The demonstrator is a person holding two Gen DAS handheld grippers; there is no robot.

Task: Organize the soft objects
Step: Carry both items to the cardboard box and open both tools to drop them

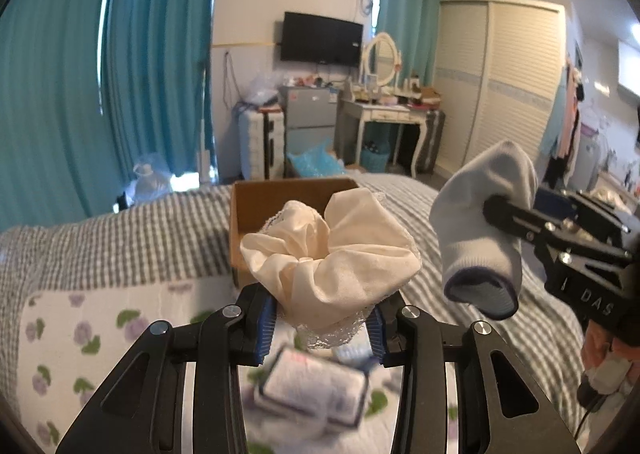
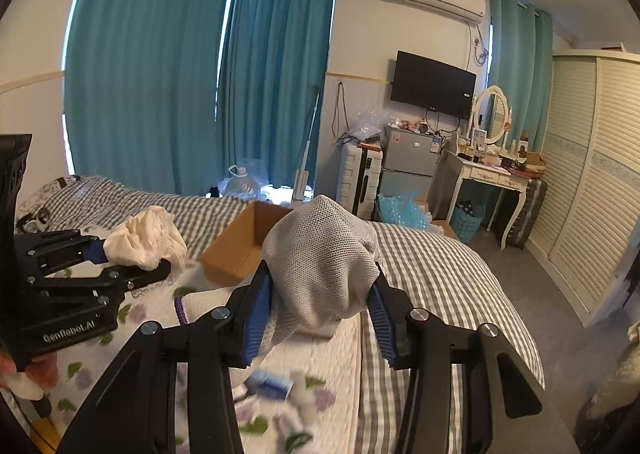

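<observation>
cardboard box (image 1: pixel 280 214) beyond held scrunchie (image 1: pixel 328 266), sock (image 1: pixel 484 226) alongside

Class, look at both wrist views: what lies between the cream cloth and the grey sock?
Nothing. In the left wrist view, only checked bedding shows behind the gap between the cream cloth and the grey sock.

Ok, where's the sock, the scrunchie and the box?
sock (image 1: pixel 476 230), left wrist view, middle of its body
scrunchie (image 1: pixel 340 254), left wrist view, its cream folds
box (image 2: pixel 236 250), right wrist view, inner side wall
</observation>
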